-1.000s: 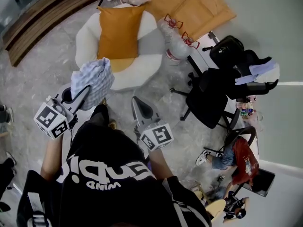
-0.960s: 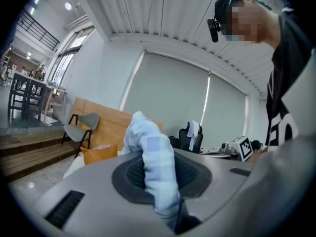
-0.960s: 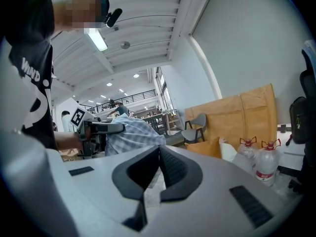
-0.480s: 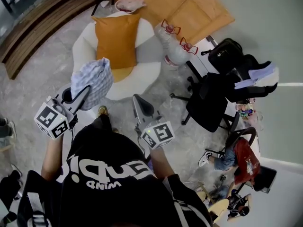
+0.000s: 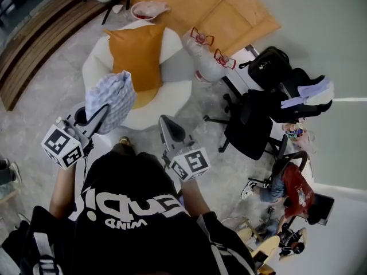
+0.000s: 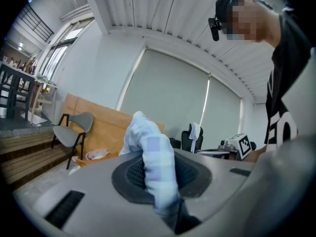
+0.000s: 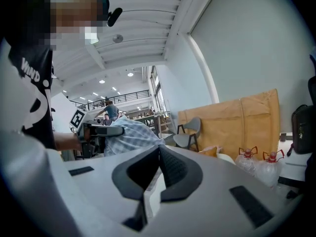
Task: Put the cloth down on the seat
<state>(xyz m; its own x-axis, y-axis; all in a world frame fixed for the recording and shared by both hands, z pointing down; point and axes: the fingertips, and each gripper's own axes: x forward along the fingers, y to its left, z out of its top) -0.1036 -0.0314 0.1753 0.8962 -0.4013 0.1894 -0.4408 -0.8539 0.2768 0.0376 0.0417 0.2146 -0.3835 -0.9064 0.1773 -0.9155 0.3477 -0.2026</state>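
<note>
My left gripper (image 5: 102,111) is shut on a blue-and-white checked cloth (image 5: 111,98), which bunches up above its jaws. In the left gripper view the cloth (image 6: 149,152) stands pinched between the dark pads. The seat is a round white armchair (image 5: 170,91) with an orange cushion (image 5: 136,51), on the floor just beyond the cloth. My right gripper (image 5: 167,125) hangs to the right of the cloth, near the seat's front edge. Its jaws (image 7: 157,151) meet at the tips with nothing between them. The right gripper view also catches the cloth (image 7: 129,135) in the left gripper.
Black office chairs (image 5: 252,128) stand to the right. Two water jugs (image 5: 207,55) sit by the seat's right side, with a cardboard sheet (image 5: 229,7) behind. Wooden steps (image 5: 34,39) run along the far left. A person in red (image 5: 293,192) sits at the lower right.
The armchair has drifted up and left in the head view. Both grippers and the cloth keep their places in the frame, and the left grip is unchanged.
</note>
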